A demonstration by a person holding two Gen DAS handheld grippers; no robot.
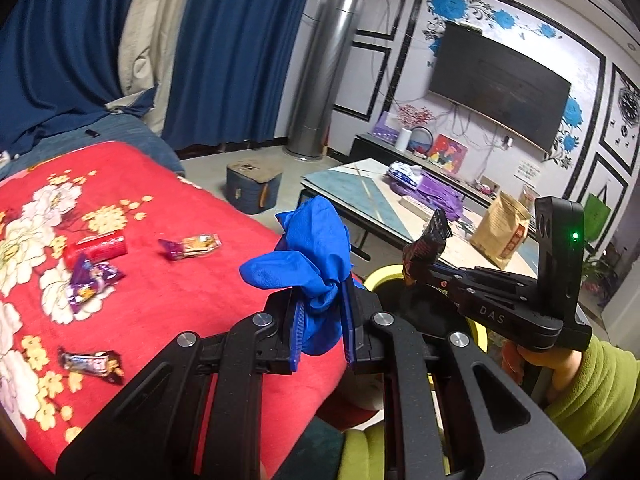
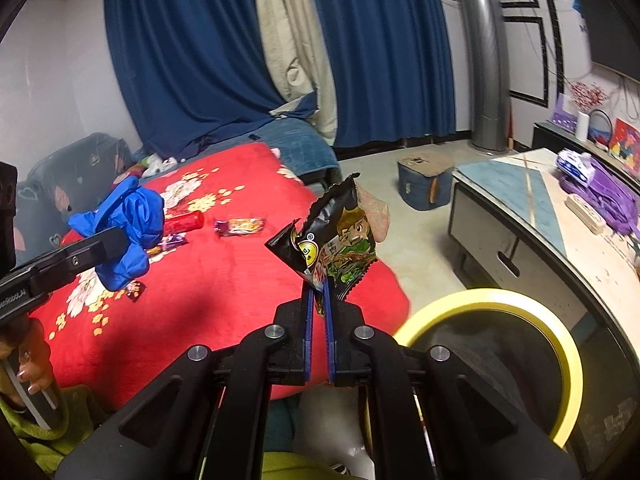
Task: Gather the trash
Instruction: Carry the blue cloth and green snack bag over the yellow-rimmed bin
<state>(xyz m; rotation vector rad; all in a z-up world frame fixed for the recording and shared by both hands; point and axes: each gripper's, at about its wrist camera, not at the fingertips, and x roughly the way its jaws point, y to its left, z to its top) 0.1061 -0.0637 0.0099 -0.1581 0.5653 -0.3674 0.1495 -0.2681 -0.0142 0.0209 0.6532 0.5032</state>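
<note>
Both tools loaded. My left tool [image 1: 320,312] is clamped on a crumpled blue rubber glove [image 1: 310,256], jaws only slightly apart around the wad. My right tool [image 2: 318,312] is fully closed, pinching the bottom corner of a torn black-and-green foil snack packet [image 2: 340,240] that stands up from the jaws.

Key relation: the round yellow-rimmed bin with a dark liner [image 2: 496,304] sits on the floor just off the edge of the red floral blanket [image 2: 224,292], to the right of and below both tools. Right tool is the nearer one, so I'd drop the packet first, then the glove.

Still on the blanket: several small wrappers [image 1: 90,280] and a red cylindrical tube [image 1: 96,248], off to the left, well away from the bin.
</note>
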